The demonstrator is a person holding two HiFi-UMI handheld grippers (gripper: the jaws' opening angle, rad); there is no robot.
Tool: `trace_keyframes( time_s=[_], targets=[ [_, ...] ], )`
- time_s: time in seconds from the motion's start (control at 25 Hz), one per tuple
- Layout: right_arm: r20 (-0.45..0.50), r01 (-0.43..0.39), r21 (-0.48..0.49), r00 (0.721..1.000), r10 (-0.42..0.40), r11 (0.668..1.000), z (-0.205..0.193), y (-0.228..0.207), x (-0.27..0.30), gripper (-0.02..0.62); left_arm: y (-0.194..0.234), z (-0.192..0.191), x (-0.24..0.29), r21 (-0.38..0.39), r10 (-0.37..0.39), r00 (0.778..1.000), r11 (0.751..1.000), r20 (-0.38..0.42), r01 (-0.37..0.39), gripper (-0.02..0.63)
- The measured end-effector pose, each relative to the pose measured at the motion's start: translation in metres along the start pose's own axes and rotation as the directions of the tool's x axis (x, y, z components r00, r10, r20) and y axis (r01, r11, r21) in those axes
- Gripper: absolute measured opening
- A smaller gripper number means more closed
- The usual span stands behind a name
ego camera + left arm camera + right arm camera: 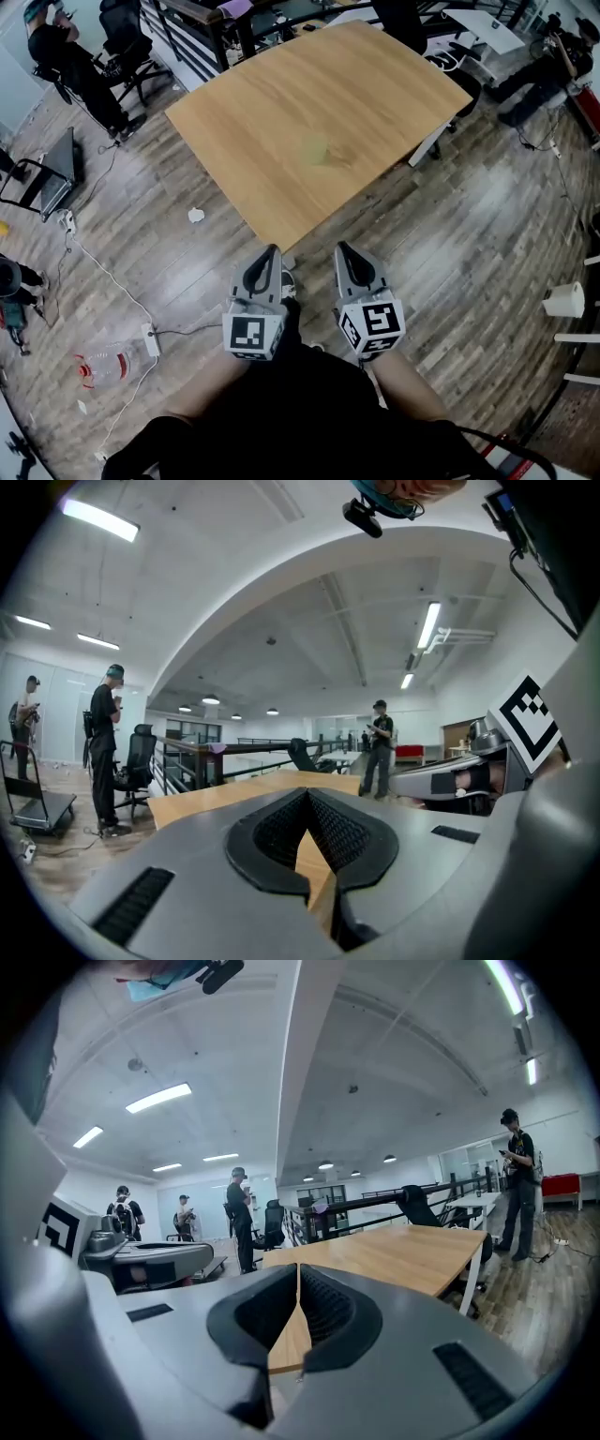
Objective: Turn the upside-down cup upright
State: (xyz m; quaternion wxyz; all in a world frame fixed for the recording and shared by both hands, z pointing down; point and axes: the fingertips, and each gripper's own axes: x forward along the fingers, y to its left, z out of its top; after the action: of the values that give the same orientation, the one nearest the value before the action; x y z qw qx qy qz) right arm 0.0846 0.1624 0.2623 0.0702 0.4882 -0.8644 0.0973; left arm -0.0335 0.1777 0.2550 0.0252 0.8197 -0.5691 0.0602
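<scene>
A light wooden table (pixel 281 103) stands ahead of me. On its top a faint greenish smudge (pixel 317 150) shows; whether it is the cup I cannot tell. No clear cup appears in either gripper view. My left gripper (pixel 272 251) and right gripper (pixel 343 247) hang side by side over the floor, just short of the table's near corner. Both are shut with nothing between the jaws. In the left gripper view the left gripper (pixel 307 794) points level at the table (pixel 202 799). In the right gripper view the right gripper (pixel 298 1267) does the same toward the table (pixel 412 1251).
On the wooden floor lie a crumpled paper (pixel 195 215), a power strip (pixel 150 339) with its cable and a plastic bottle (pixel 103 367). A white cup (pixel 563 300) sits on a rack at the right. Office chairs (pixel 127 37) and several people stand beyond the table.
</scene>
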Motion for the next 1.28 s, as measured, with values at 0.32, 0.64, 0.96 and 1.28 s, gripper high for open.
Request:
trace_keyframes(
  time_s=[0.32,0.64,0.96,1.28],
  targets=[
    [-0.125,0.006,0.026,0.992,-0.003,1.0,-0.008,-0.032,0.149,0.015,0.081,-0.022,0.139,-0.009,-0.124,0.989,0.992,-0.083,0.124,0.008],
    [-0.198,0.076,0.03,0.978,-0.069,0.997,-0.036,-0.089,0.235,0.015,0.108,-0.067,0.236,-0.013,-0.187,0.974,0.982,-0.126,0.187,0.008],
    [-0.219,0.066,0.036,0.974,-0.057,0.997,-0.076,-0.129,0.295,0.015,0.118,-0.124,0.302,-0.058,-0.156,0.971,0.987,-0.182,0.148,0.008],
    [-0.317,-0.043,0.064,0.946,0.061,0.997,-0.135,-0.144,0.332,0.228,0.136,-0.168,0.346,-0.093,-0.105,0.97,0.992,-0.22,0.086,0.008]
  ],
)
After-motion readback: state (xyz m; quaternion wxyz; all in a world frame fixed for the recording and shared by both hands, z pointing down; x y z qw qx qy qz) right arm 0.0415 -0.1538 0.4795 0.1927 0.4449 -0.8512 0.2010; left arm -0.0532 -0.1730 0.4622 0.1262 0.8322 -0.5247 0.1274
